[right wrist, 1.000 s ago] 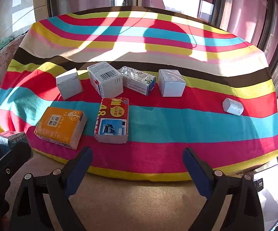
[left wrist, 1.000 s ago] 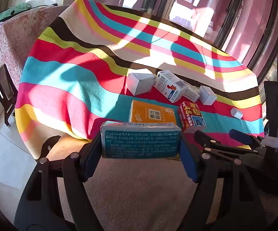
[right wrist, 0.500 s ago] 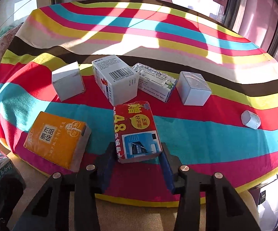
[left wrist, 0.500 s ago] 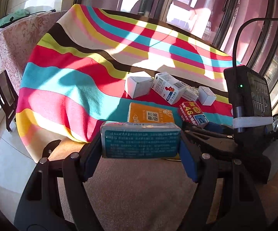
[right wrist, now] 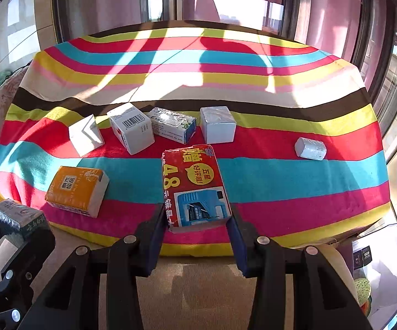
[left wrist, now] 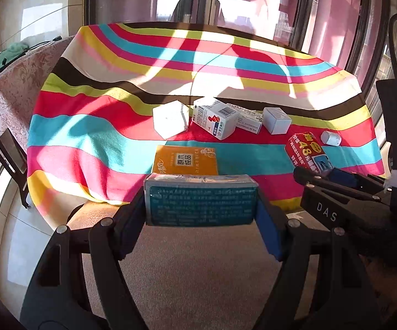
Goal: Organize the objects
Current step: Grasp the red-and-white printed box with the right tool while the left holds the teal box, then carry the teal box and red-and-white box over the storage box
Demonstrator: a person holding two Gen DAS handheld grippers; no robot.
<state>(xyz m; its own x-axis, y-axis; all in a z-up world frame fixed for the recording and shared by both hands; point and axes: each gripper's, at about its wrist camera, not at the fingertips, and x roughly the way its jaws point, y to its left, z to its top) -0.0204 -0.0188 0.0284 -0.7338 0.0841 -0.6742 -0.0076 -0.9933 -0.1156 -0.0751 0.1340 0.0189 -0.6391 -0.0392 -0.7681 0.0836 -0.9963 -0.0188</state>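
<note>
Left gripper (left wrist: 201, 206): my fingers are pressed onto the two ends of the teal tissue pack (left wrist: 200, 200), which I hold off the table, over the tan seat below.
Right gripper (right wrist: 197, 220): my fingers pinch the near end of the red tissue pack (right wrist: 194, 185); whether the pack is lifted or rests on the cloth I cannot tell.
Striped tablecloth (right wrist: 281, 173): covers the whole table, in bright sun with shadows across it.
Orange tissue pack (right wrist: 76, 189): lies flat on the cloth near its front edge, left of the red pack and apart from it.
Back row, left to right: plain white box (right wrist: 85, 134), white barcode box (right wrist: 131, 128), crinkled foil-wrapped pack (right wrist: 172, 126) touching the barcode box, white cube box (right wrist: 217, 128).
Small white roll (right wrist: 310, 148): lies alone on the cloth, well to the right of the row.
</note>
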